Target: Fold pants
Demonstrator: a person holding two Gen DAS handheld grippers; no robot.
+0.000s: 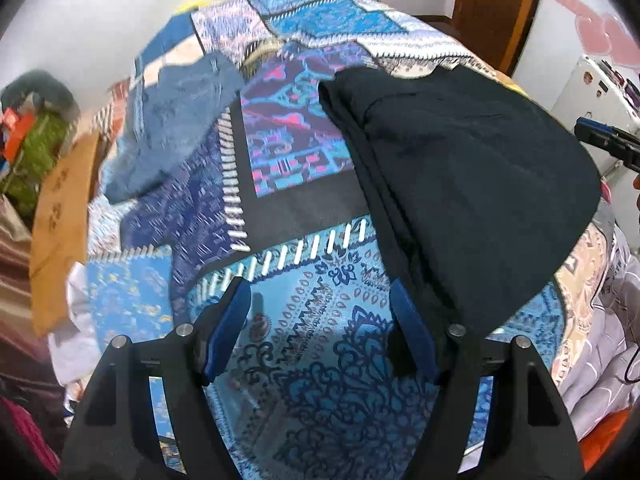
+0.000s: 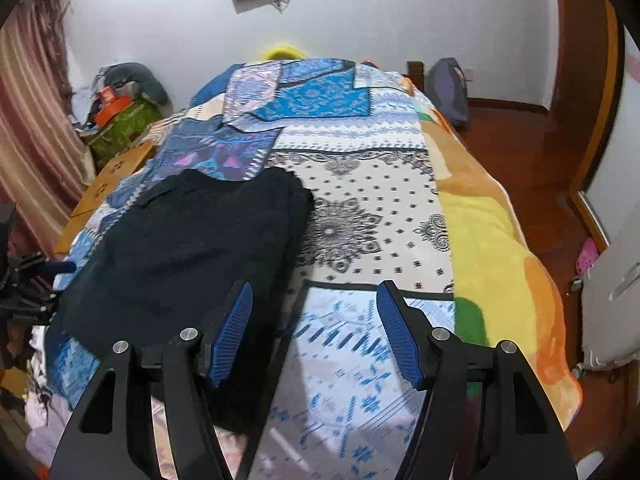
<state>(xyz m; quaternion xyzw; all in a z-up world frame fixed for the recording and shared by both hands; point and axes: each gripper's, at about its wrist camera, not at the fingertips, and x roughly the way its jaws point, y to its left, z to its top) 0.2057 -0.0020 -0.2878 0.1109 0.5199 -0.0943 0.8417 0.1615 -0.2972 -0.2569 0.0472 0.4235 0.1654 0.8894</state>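
Black pants [image 1: 460, 168] lie folded in a thick flat stack on the patterned bedspread [image 1: 304, 320]. In the right wrist view the pants [image 2: 188, 248] lie left of centre. My left gripper [image 1: 320, 292] is open and empty, hovering over the bedspread just left of the pants' near edge; its right finger is beside the fabric. My right gripper [image 2: 314, 296] is open and empty above the pants' right edge, its left finger over the fabric. The right gripper's tip also shows at the far right of the left wrist view [image 1: 608, 142].
A blue denim garment [image 1: 176, 120] lies on the bed at the far left. An orange-yellow blanket [image 2: 492, 248] covers the bed's right side. A cardboard box [image 1: 60, 216] and clutter [image 2: 116, 120] stand left of the bed. Wooden floor [image 2: 532, 144] lies to the right.
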